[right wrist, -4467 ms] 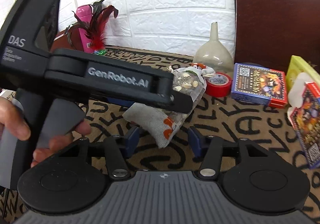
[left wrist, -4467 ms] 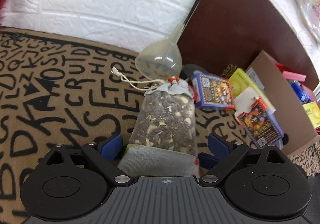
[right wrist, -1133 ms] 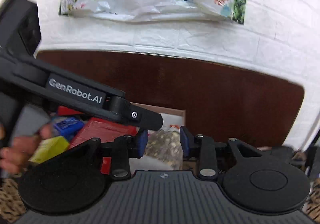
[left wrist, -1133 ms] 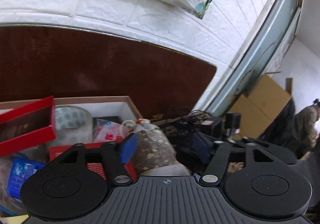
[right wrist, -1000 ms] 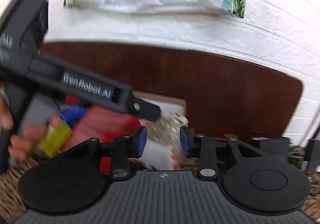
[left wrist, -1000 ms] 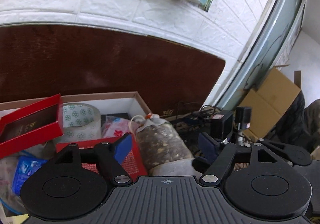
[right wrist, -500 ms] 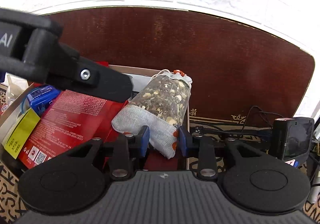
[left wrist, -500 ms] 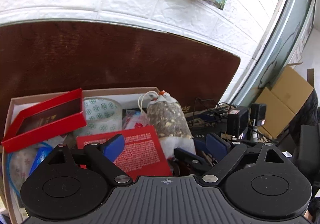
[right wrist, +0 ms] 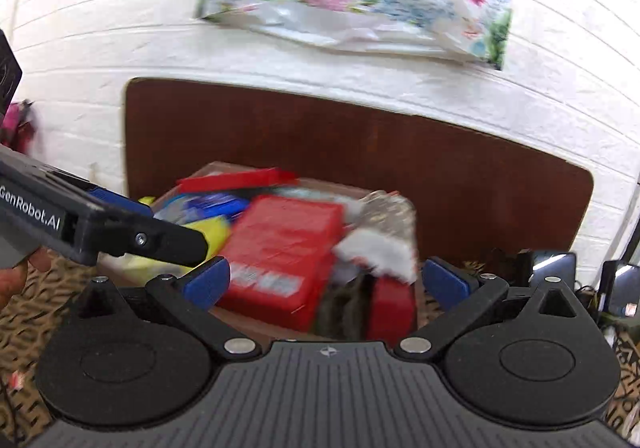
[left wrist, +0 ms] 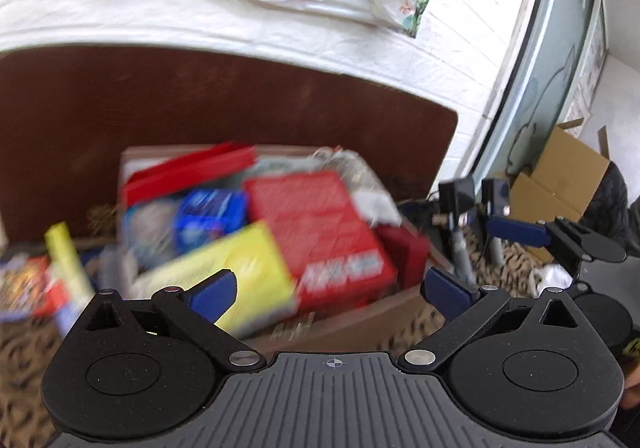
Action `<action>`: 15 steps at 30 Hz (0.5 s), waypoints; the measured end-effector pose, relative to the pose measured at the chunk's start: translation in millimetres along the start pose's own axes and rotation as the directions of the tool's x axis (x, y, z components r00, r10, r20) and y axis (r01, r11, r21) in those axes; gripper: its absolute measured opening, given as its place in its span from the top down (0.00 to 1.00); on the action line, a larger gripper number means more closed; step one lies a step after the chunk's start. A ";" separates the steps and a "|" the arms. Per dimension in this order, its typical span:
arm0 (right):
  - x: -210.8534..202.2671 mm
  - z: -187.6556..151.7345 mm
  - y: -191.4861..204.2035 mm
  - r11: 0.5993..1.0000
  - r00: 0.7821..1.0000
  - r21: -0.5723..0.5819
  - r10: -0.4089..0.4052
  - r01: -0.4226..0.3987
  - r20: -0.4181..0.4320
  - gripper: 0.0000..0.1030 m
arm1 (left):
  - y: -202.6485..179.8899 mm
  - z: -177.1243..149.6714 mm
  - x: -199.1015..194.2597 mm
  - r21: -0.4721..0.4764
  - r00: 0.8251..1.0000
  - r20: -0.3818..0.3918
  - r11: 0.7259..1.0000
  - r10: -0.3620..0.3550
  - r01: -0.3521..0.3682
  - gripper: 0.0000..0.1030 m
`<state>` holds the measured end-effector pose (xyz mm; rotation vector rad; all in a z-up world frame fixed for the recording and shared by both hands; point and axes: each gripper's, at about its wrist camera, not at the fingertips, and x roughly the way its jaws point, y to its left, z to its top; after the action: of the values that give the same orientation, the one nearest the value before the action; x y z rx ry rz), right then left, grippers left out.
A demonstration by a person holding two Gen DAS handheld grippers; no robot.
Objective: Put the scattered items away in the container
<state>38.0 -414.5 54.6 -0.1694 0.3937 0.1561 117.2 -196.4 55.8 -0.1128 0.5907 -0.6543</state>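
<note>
The cardboard box (left wrist: 352, 322) holds a red box (left wrist: 320, 232), a yellow box (left wrist: 224, 272), a blue packet (left wrist: 208, 213) and the mesh sachet of dried herbs (left wrist: 360, 175) at its far right corner. The sachet (right wrist: 384, 224) also shows in the right wrist view, lying in the box (right wrist: 256, 322) beside the red box (right wrist: 280, 248). My left gripper (left wrist: 328, 288) is open and empty, back from the box's near wall. My right gripper (right wrist: 324, 280) is open and empty over the box's near side. Both views are motion-blurred.
A dark brown board (left wrist: 200, 95) stands behind the box against the white brick wall. More small boxes (left wrist: 36, 284) lie on the patterned mat left of the box. Cables and camera gear (left wrist: 460, 203) sit to the right. The other gripper's arm (right wrist: 100, 228) reaches in from the left.
Both grippers carried the sachet from the mat to the box. The left let go first; in the last half second the right opened too, and both pulled back, leaving the sachet in the box.
</note>
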 end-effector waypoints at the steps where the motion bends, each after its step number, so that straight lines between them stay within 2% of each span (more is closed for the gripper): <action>1: -2.6 -2.7 9.3 1.000 1.000 -0.002 0.009 -0.009 -0.003 0.01 | 2.5 -10.1 -10.0 -0.006 1.000 0.000 1.000 0.007 -0.007 0.00; 6: -23.6 -21.6 52.1 0.999 0.999 0.001 0.034 -0.034 -0.038 0.01 | 5.9 -53.1 -51.2 0.025 0.995 -0.004 0.994 0.102 -0.102 0.00; 10: -33.9 -34.8 70.8 1.000 0.993 0.014 -0.014 0.016 -0.115 0.01 | 4.6 -76.7 -73.1 0.053 0.977 -0.025 0.976 0.212 -0.210 0.00; 15: -46.1 -40.1 71.9 0.996 0.981 0.046 -0.073 0.083 -0.180 0.01 | 4.2 -87.9 -80.2 0.078 0.954 -0.058 0.954 0.294 -0.289 0.00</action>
<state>-31.9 -357.6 26.6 -0.1463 0.5686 0.0531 20.0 -137.6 20.3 0.0613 0.6363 -0.3916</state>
